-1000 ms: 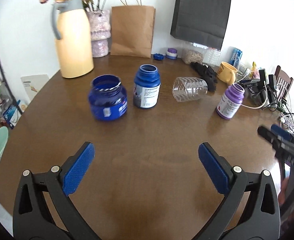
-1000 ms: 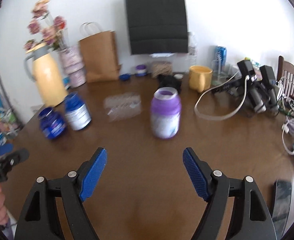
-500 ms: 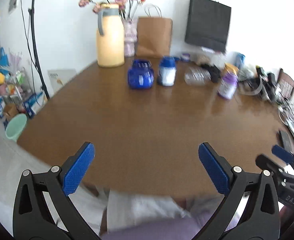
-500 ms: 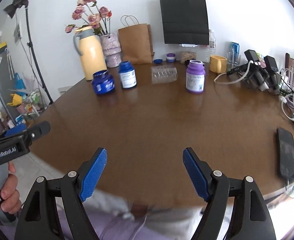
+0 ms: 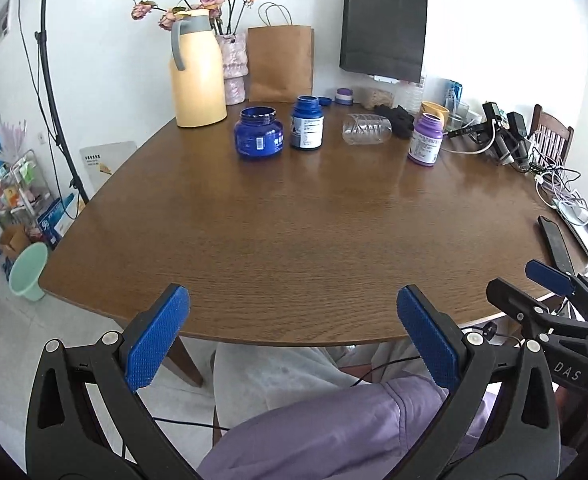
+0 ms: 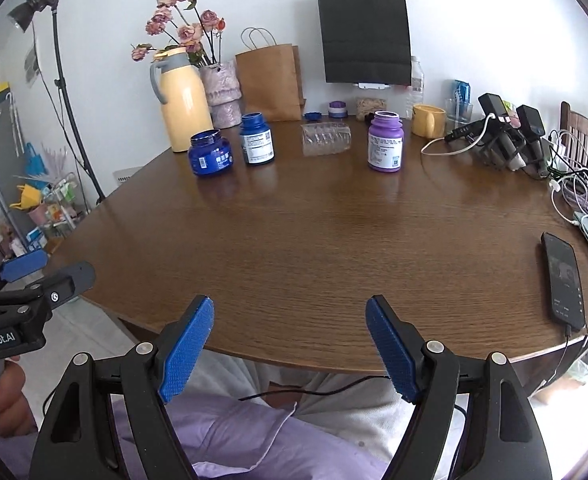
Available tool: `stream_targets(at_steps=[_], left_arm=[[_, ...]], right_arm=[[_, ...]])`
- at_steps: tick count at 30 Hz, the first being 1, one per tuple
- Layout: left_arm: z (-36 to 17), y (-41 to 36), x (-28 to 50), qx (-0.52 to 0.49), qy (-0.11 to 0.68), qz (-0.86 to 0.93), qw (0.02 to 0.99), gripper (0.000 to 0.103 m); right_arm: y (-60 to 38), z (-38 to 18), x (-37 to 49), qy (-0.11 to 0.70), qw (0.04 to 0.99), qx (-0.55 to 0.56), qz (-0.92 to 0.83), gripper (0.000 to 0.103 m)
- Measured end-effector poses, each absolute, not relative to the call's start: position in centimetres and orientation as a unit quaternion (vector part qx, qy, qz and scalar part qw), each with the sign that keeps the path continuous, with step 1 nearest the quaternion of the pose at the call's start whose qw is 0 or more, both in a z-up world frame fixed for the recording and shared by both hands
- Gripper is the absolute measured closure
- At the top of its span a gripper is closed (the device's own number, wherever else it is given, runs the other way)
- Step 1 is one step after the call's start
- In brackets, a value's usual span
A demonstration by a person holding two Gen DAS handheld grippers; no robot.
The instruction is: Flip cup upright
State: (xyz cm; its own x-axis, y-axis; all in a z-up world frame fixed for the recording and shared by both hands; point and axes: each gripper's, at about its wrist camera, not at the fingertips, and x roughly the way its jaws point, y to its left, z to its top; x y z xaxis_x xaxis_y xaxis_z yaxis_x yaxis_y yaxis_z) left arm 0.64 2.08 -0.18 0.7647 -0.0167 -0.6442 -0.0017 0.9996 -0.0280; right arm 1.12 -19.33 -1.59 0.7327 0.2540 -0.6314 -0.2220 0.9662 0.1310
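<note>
A clear ribbed plastic cup [image 5: 366, 129] lies on its side at the far part of the brown table [image 5: 294, 232], between a dark blue bottle [image 5: 306, 123] and a purple bottle [image 5: 426, 140]; it also shows in the right wrist view [image 6: 325, 140]. My left gripper [image 5: 292, 340] is open and empty, held back over the table's near edge, far from the cup. My right gripper [image 6: 290, 346] is open and empty, also at the near edge. Each gripper shows at the side of the other's view.
A wide blue jar [image 5: 258, 132], a yellow thermos [image 5: 196, 76], a flower vase, a brown paper bag [image 5: 281, 66] and a black bag stand at the back. A yellow mug [image 6: 427, 120], chargers and cables crowd the right side. A phone [image 6: 563, 280] lies near the right edge.
Both grippers have pulled far back from the bottles and cup to the table's near edge. The cup still lies on its side. Both stay open.
</note>
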Motion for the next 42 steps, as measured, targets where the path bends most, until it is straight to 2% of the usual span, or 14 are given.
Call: stream_targets(at_steps=[42], left_arm=[[-0.26,1.02,0.39,0.004,0.342,0.001,0.94,0.0]], right_arm=[[-20.12,-2.11,1.9,0.356,0.925,0.045,0.123,0.021]])
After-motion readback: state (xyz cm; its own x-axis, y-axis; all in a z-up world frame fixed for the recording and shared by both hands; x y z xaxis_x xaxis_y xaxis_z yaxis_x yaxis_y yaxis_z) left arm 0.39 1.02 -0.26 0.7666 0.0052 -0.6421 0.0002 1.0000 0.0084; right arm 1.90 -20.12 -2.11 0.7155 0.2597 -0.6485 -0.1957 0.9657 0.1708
